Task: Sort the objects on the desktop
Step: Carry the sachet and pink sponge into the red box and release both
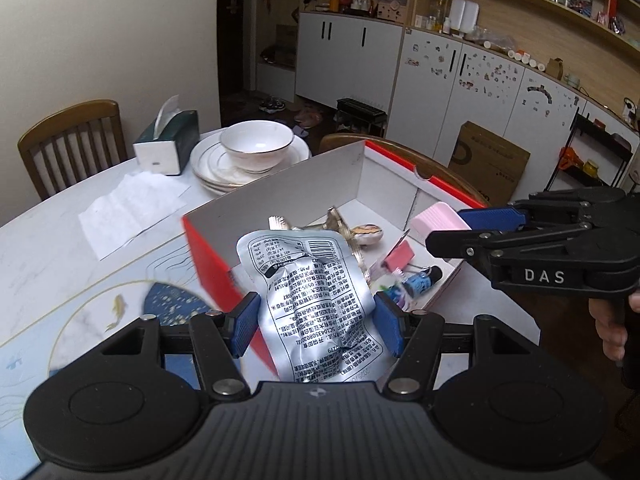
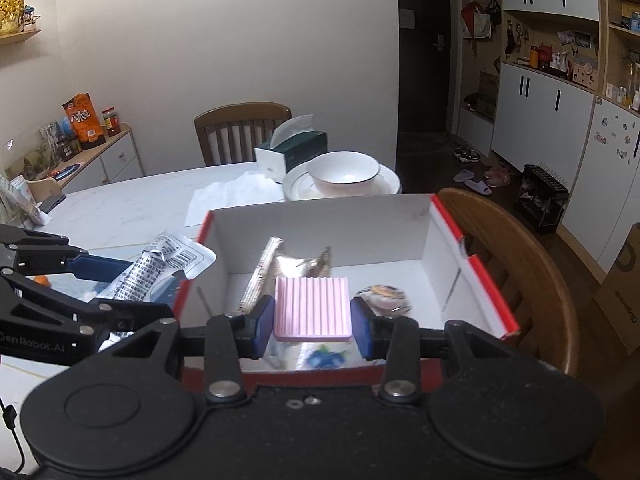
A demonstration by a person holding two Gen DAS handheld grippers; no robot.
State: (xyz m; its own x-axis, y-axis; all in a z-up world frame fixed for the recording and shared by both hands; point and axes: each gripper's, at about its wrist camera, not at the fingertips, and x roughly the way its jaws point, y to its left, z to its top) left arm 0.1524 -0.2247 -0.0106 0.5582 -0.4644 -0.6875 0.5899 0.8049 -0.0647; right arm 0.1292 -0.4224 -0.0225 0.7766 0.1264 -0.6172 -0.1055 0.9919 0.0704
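Note:
My left gripper (image 1: 316, 330) is shut on a crumpled silver foil packet (image 1: 308, 300) and holds it over the near left edge of a red-and-white cardboard box (image 1: 208, 268). The packet also shows in the right wrist view (image 2: 160, 268). My right gripper (image 2: 312, 326) is shut on a pink ribbed block (image 2: 312, 306) and holds it above the box interior (image 2: 320, 220). In the left wrist view the pink block (image 1: 436, 222) sits at the tips of the right gripper (image 1: 452, 228). The box holds gold wrappers (image 2: 296, 264), a small round packet (image 2: 382, 294) and a blue item (image 1: 420, 280).
A stack of white plates with a bowl (image 1: 256, 148), a green tissue box (image 1: 168, 144) and a loose tissue (image 1: 132, 208) lie on the marble table beyond the box. Wooden chairs (image 2: 516, 256) stand at the table's far and right sides. Cabinets line the room behind.

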